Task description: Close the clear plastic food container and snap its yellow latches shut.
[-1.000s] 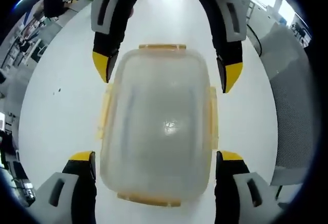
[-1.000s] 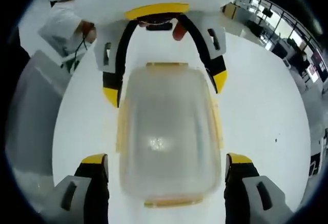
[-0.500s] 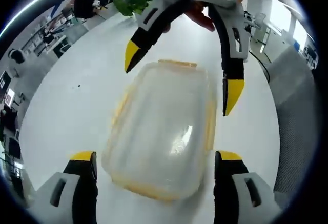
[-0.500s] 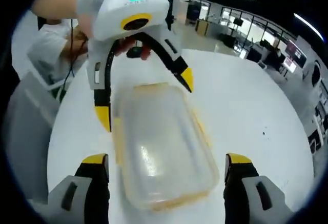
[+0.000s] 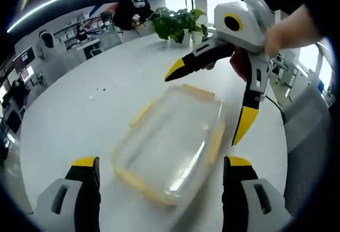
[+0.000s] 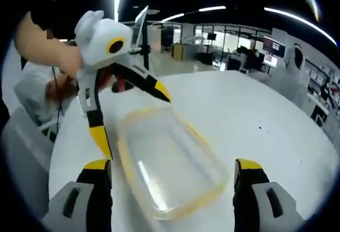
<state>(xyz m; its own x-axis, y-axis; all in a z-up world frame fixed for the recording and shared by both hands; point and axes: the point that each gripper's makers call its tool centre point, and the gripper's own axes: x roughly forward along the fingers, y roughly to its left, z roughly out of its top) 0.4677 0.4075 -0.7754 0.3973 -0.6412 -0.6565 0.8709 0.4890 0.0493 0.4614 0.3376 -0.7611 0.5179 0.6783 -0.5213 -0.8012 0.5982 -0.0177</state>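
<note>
Between the spread yellow fingertips of both tools, on the round white table (image 5: 79, 115), lies the clear rectangular plastic food container (image 5: 170, 142) with its lid on and yellow latches (image 5: 142, 114) along the edges. The left gripper (image 5: 159, 168) and right gripper (image 6: 172, 168) are both released, holding nothing. It looks light, stiff and slippery; I'd press each latch at its outer edge.

Lidded clear container (image 5: 170, 142) on table
</note>
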